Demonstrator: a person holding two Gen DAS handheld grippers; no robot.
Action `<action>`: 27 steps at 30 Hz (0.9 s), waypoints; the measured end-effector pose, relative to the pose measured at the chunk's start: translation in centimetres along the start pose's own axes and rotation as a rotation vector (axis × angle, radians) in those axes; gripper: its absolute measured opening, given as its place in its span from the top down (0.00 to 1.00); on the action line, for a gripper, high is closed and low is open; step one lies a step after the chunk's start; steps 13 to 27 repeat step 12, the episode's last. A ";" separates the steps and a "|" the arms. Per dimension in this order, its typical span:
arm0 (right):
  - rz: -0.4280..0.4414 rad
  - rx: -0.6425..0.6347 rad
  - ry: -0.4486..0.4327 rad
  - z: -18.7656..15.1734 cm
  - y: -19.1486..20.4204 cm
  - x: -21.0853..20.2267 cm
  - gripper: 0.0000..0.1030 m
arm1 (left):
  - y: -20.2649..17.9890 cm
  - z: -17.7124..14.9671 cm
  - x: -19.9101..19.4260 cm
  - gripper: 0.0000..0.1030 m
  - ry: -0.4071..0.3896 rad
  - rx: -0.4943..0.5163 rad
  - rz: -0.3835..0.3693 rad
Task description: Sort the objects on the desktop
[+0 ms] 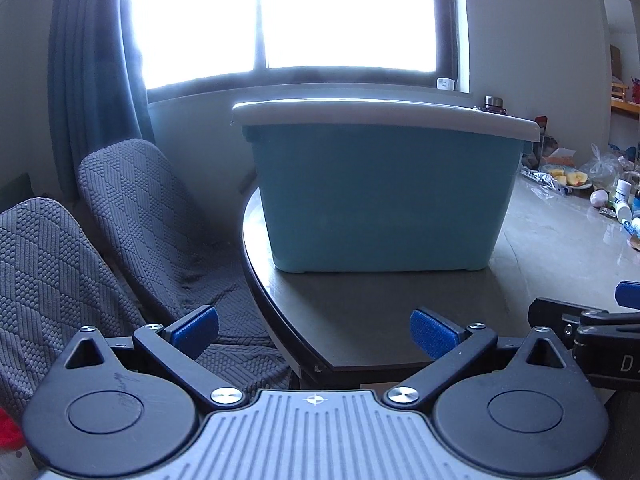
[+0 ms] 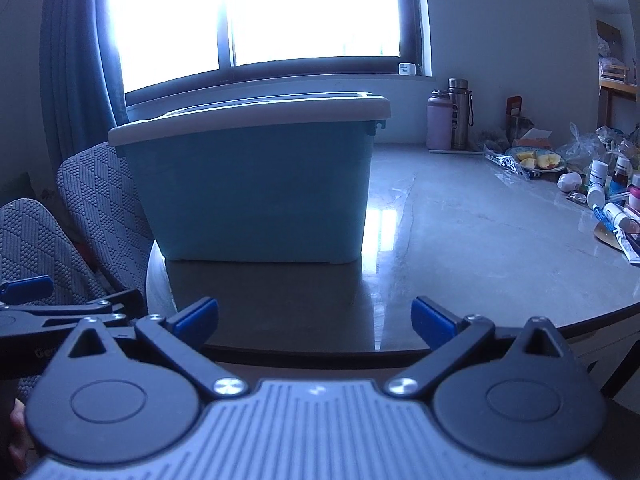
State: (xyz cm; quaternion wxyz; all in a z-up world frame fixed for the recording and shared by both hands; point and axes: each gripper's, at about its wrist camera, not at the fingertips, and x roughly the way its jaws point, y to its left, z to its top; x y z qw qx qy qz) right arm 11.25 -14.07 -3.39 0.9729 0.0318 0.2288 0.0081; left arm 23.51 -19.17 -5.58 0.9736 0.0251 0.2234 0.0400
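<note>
The left gripper [image 1: 314, 330] and right gripper [image 2: 315, 320] both hover spread wide and empty just off the near edge of the table [image 2: 460, 240]. A lidded blue storage bin [image 2: 256, 188] stands at the table's left edge. Bottles and tubes [image 2: 608, 196] crowd the right edge, well apart from the bin, beside a plate of cut fruit [image 2: 538, 160].
</note>
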 end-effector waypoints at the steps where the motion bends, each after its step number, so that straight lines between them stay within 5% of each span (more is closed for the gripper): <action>1: 0.000 0.004 0.002 0.0 0.0 0.0 0.00 | -0.1 0.2 0.1 0.00 0.000 -0.001 0.000; 27: 0.004 0.004 -0.005 0.0 0.0 -0.1 0.00 | -0.4 0.2 0.4 0.00 0.010 0.001 -0.012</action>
